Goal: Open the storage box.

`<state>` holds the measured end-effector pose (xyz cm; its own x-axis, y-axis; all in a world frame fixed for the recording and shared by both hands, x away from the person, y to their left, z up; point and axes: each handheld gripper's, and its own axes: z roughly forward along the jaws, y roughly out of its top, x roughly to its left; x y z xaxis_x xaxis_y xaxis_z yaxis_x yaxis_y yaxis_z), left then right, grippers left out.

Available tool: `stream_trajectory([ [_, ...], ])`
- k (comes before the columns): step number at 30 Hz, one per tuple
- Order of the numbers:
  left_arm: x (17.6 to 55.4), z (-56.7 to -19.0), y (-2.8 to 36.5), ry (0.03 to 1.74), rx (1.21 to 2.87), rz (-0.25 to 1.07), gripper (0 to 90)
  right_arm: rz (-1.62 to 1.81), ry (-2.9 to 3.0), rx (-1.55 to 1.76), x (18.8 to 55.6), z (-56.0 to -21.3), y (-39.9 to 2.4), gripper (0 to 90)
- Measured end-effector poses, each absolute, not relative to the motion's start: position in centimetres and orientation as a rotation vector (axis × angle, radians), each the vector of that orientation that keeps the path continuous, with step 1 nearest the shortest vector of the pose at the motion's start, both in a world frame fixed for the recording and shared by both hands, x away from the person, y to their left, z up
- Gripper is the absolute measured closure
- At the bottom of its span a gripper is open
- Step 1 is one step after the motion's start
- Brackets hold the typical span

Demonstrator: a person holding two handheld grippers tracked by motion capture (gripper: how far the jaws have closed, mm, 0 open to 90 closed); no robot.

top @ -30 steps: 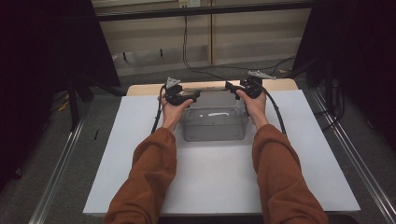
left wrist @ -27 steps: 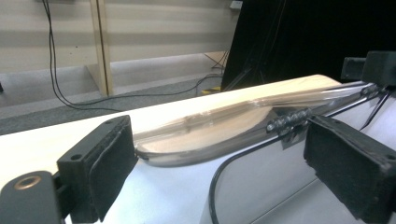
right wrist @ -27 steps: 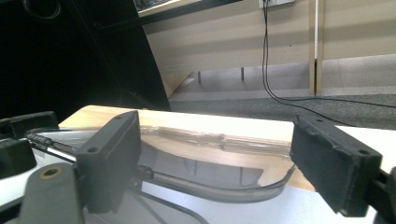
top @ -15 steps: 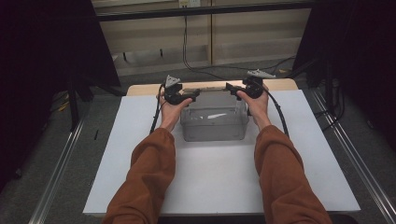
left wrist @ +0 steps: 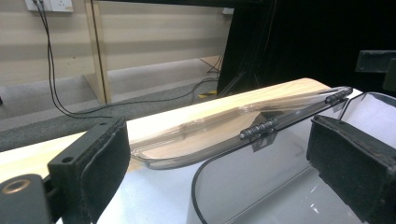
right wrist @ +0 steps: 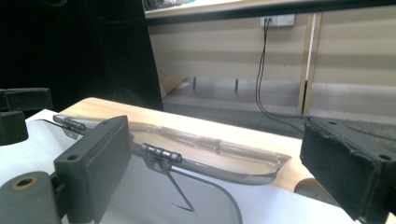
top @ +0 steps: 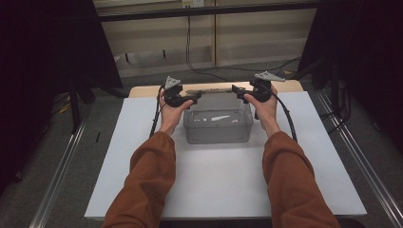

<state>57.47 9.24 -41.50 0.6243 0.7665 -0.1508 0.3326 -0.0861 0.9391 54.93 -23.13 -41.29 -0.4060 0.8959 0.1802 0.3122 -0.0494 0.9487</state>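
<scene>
A clear plastic box (top: 217, 124) stands on the white board. Its hinged lid (top: 214, 90) is swung back, level behind the rear rim. My left gripper (top: 190, 99) is at the box's back left corner and my right gripper (top: 240, 92) at the back right, both pointing inward. In the left gripper view the lid (left wrist: 224, 130) and a hinge (left wrist: 259, 129) lie beyond the wide jaws. The right gripper view shows the lid (right wrist: 219, 151) the same way. Both pairs of jaws have just been opening, and no pad presses on anything.
The white board (top: 218, 190) covers a wooden table whose far edge (top: 142, 90) shows behind the box. Cables hang on the back wall (top: 187, 42). Metal rails (top: 57, 180) run along the floor on both sides. Dark curtains flank the scene.
The lid, down on the box a second ago, has swung up and back to lie behind it. Both hands have shifted slightly toward the far edge, the right one rising a little.
</scene>
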Motion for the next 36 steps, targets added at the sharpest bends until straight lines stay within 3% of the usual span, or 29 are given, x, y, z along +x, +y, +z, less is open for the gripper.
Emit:
stream_trajectory([
  [36,51.6,-39.6,11.8,0.789,1.693,0.517,3.5,1.486,1.726,1.092,48.6,-39.2,-22.4,3.4],
])
